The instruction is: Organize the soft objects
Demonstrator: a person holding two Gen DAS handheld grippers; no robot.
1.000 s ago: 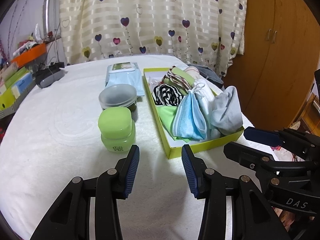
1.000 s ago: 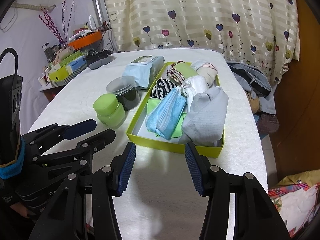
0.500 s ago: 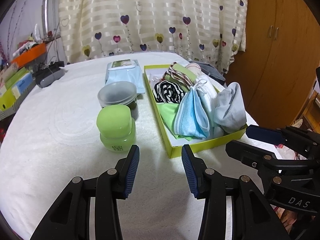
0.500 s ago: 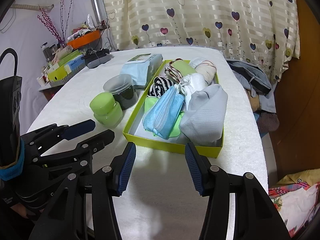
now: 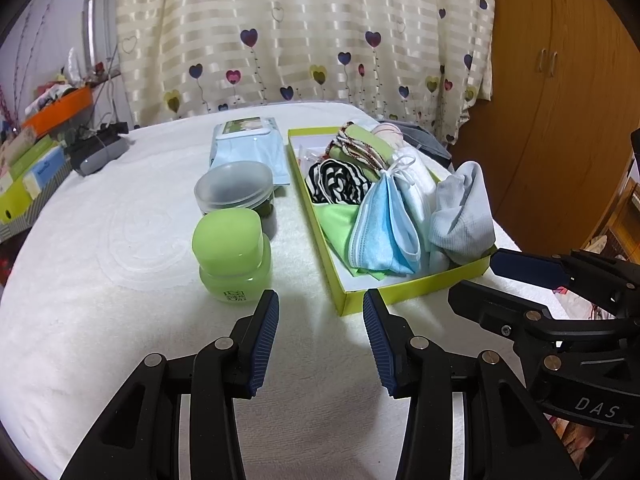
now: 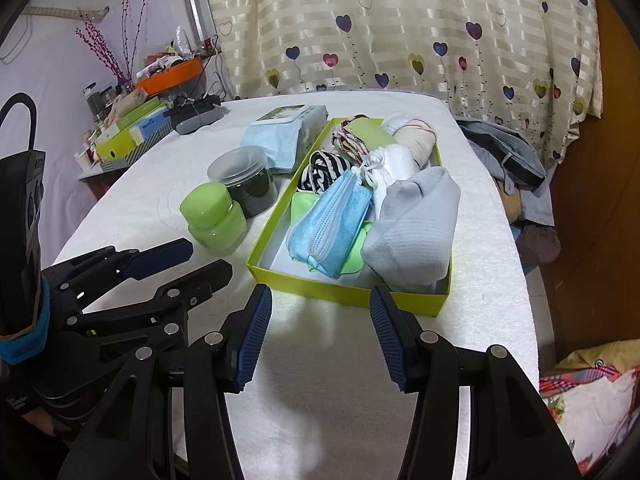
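A yellow-green box [image 5: 416, 285] stands on the white table just beyond my two grippers. Inside it lie a blue face mask [image 5: 380, 236], a grey folded cloth [image 5: 460, 216], a black-and-white striped cloth [image 5: 340, 180], a green cloth [image 5: 336, 224] and several rolled pieces at the back. My left gripper [image 5: 320, 300] hovers open over the table, between the green jar and the box's near corner, holding nothing. My right gripper [image 6: 320, 296] is open and empty too, facing the box's near rim [image 6: 344, 292]. Each gripper shows in the other's view: the right gripper [image 5: 474, 278], the left gripper [image 6: 210, 258].
Left of the box stand a green jar [image 5: 232, 256], a clear-lidded tub [image 5: 236, 190] and a pack of wipes [image 5: 248, 148]. A dark grey case [image 5: 100, 152] lies at the far left. Clothes [image 6: 504, 148] pile up past the table's right edge, beside a wooden wardrobe [image 5: 560, 100].
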